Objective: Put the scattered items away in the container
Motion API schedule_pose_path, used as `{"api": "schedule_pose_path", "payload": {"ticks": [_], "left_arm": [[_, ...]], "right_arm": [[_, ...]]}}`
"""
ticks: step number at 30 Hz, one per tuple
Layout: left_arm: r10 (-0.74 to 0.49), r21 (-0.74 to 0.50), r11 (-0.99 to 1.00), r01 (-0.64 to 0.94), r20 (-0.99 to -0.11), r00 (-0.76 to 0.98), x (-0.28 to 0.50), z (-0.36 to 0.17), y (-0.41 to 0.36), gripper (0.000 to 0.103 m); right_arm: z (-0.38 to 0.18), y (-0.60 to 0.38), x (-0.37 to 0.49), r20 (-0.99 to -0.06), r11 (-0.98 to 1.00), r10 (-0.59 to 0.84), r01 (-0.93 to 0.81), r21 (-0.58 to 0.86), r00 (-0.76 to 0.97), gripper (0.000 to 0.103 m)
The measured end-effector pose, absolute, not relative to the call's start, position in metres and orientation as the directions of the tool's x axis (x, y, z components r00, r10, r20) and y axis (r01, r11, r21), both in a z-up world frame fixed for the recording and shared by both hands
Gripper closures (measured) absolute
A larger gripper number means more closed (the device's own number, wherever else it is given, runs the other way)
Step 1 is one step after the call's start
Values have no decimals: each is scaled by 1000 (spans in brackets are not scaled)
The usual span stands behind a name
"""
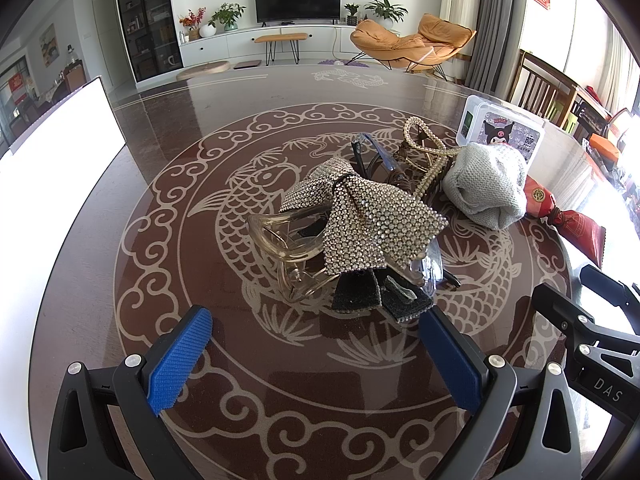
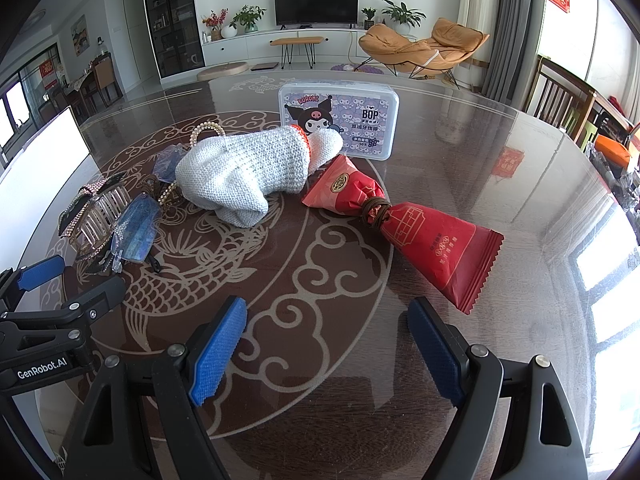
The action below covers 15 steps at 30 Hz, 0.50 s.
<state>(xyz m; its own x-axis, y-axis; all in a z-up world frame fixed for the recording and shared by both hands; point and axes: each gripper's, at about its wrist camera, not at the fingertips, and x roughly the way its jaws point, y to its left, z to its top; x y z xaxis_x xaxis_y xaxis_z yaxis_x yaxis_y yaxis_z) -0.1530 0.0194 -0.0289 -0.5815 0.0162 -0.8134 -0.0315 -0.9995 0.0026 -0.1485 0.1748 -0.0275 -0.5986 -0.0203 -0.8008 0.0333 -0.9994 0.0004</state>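
A pile lies mid-table: a rhinestone bow clip [image 1: 360, 216] on a clear claw clip [image 1: 276, 240], clear glasses [image 2: 138, 228], a pearl clip [image 1: 424, 148], and a grey knitted glove [image 2: 248, 172]. A red snack packet [image 2: 400, 220] lies right of the glove, with a lidded Kuromi plastic box [image 2: 340, 120] behind it. My left gripper [image 1: 316, 360] hovers open just short of the bow clip, holding nothing. My right gripper [image 2: 326, 352] is open and empty in front of the packet.
The round dark table [image 2: 480, 140] has a glossy top with a pale fish pattern. A bright white flat object [image 1: 60, 140] sits at its left edge, too overexposed to identify. Wooden chairs [image 2: 560, 100] stand at the far right rim.
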Motion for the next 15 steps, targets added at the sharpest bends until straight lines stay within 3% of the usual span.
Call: {"api": "schedule_pose_path", "payload": {"ticks": [15], "left_arm": [[16,3,-1000,-31,-813,-582,-153,-29,19,0]], "right_arm": [[-27,175,-148,-801,-999,-20,33,0,-599,19]]}}
